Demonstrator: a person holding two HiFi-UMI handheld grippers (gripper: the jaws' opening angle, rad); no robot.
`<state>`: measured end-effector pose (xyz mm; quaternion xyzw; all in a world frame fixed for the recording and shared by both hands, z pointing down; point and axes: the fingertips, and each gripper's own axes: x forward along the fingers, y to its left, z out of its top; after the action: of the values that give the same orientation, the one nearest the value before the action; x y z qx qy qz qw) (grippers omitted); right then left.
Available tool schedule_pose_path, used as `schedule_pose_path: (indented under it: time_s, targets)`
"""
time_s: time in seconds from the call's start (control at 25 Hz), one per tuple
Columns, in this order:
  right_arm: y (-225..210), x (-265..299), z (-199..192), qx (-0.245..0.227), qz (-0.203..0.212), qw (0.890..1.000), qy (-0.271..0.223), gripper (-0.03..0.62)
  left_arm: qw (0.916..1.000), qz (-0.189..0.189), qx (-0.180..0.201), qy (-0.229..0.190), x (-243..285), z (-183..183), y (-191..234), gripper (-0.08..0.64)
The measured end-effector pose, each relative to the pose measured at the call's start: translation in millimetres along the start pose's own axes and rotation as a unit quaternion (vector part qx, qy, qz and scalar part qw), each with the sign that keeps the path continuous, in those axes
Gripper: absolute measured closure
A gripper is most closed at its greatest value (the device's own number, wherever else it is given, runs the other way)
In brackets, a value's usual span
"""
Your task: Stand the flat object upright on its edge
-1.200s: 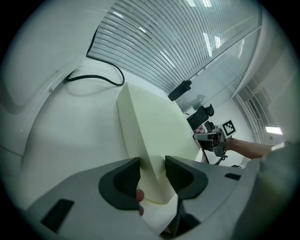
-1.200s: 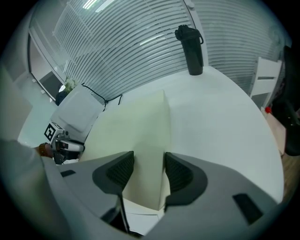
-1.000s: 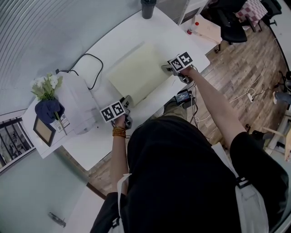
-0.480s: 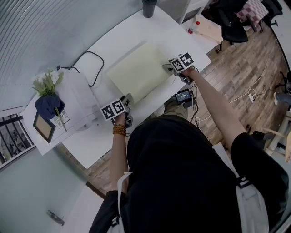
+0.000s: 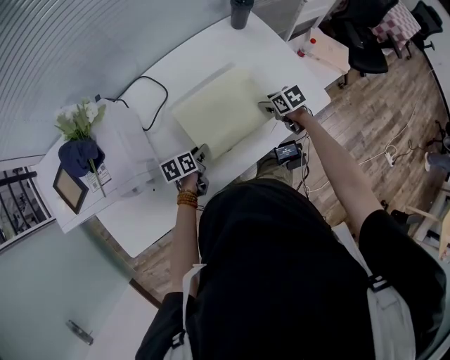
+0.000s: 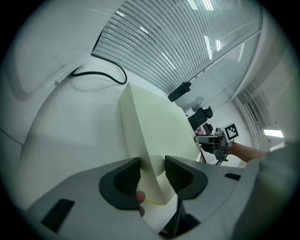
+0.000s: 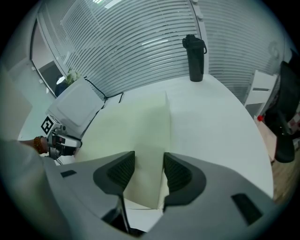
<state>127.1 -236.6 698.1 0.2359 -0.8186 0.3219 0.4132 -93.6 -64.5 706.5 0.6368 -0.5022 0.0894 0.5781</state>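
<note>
Since the earlier frame the board (image 5: 221,112) has not moved. It lies flat near the middle of the white table (image 5: 232,42). Both grippers hold their stations, and only the jaws of the right gripper (image 7: 149,161) have changed, having just been closing. They stand spread around the board's corner at 3 o'clock, and no firm pinch can be confirmed. The left gripper (image 6: 152,166) sits at the 7 o'clock corner, its pads pinching the board across its thickness. The step in hand appears to be securing the second grip, and lifting has not begun. The next move calls for the right jaws to seat fully. Both hands then raise the near edge together, pivoting the board on its far edge at 11 o'clock until it stands. The hands should rise evenly, since a light board may twist or its far edge may slide on the smooth tabletop. Around the board, a dark bottle (image 5: 240,12) stands at 12 o'clock and a black cable (image 5: 156,95) loops at 10 o'clock. A white box (image 5: 126,151) sits at 8 o'clock, with flowers (image 5: 79,123) and a picture frame (image 5: 70,190) beyond it. A slatted wall (image 5: 70,42) backs the table. Wood floor (image 5: 380,119) lies at 3 o'clock and a black chair (image 5: 365,42) at 2 o'clock.
</note>
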Motion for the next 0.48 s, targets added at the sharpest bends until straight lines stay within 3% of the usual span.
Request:
schedule_pose_path:
  time_s: [0.48]
  targets:
    - [5.1,-7.9,2.5,-0.013,-0.016,1.0,0.005,0.407,0.9999,-0.013,-0.01,-0.003,-0.1,-0.4,1.3,0.388]
